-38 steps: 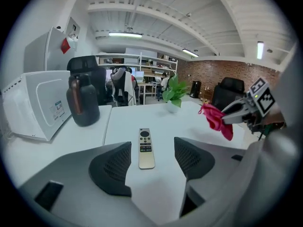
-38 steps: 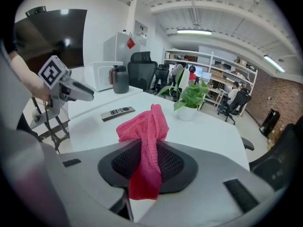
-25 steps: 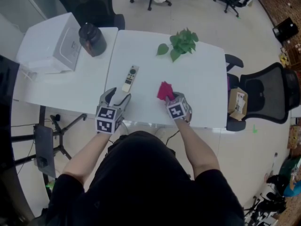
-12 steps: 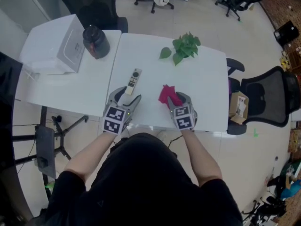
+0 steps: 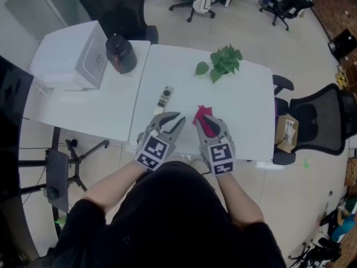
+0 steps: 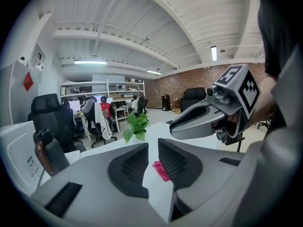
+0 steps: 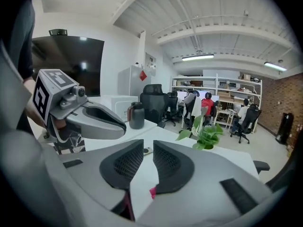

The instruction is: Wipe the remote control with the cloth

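The grey remote control (image 5: 165, 96) lies on the white table (image 5: 245, 108), to the left of the crumpled red cloth (image 5: 201, 113). Both grippers hang raised over the table's near edge, side by side and pointing away from me. My left gripper (image 5: 178, 116) is short of the remote; its jaws have just been closing to a narrow gap with nothing between them. In the left gripper view the cloth (image 6: 161, 170) shows through that gap, lying on the table. My right gripper (image 5: 201, 119) hovers over the cloth; its jaws have also just been closing and are empty.
A green plant (image 5: 223, 63) lies at the table's far side. A dark jar (image 5: 121, 53) and a white box-like appliance (image 5: 72, 57) stand on the adjoining table at left. A black office chair (image 5: 323, 119) and a cardboard box (image 5: 285, 133) are at right.
Both grippers have lifted off the table and drawn closer together. The left jaws, wide beside the remote before, are now nearly together. The cloth and remote still lie on the table.
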